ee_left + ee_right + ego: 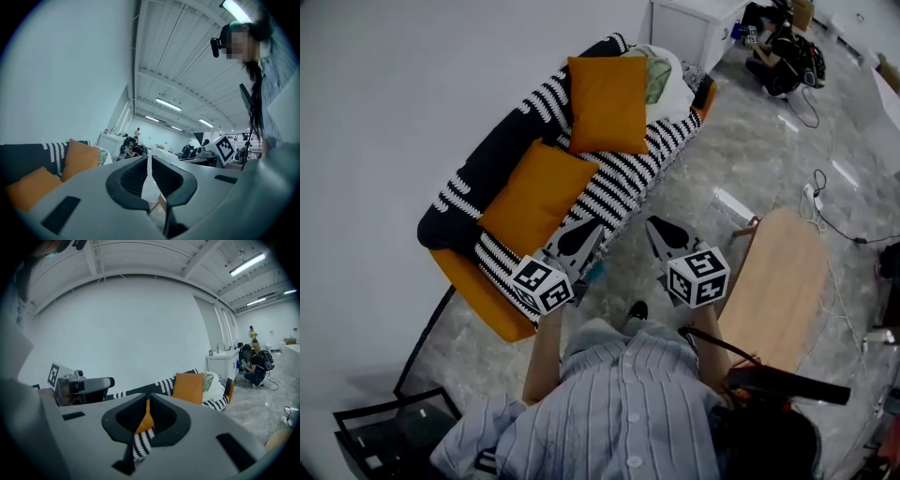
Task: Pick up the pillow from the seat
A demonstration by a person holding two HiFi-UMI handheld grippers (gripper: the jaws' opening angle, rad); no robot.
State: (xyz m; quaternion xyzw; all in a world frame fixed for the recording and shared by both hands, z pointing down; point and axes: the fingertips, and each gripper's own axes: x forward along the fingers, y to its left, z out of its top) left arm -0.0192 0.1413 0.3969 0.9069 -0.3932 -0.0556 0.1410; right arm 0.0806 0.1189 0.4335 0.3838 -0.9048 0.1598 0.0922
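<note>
Approach step, nothing grasped; left grey tool [596, 225] and right grey tool [652, 223] both pinched closed, empty, hovering before orange sofa with black-and-white striped throw [483, 309]; nearer orange square fabric pillow [534, 197] lies on seat; next: open jaws, reach, clamp pillow edge.

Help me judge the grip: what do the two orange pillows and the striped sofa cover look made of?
Probably matte cloth over soft filling for the near orange pillow and far orange pillow: no sheen, rounded corners. The striped cover: matte textile, perhaps knitted, since it drapes softly; weave too small to tell.
</note>
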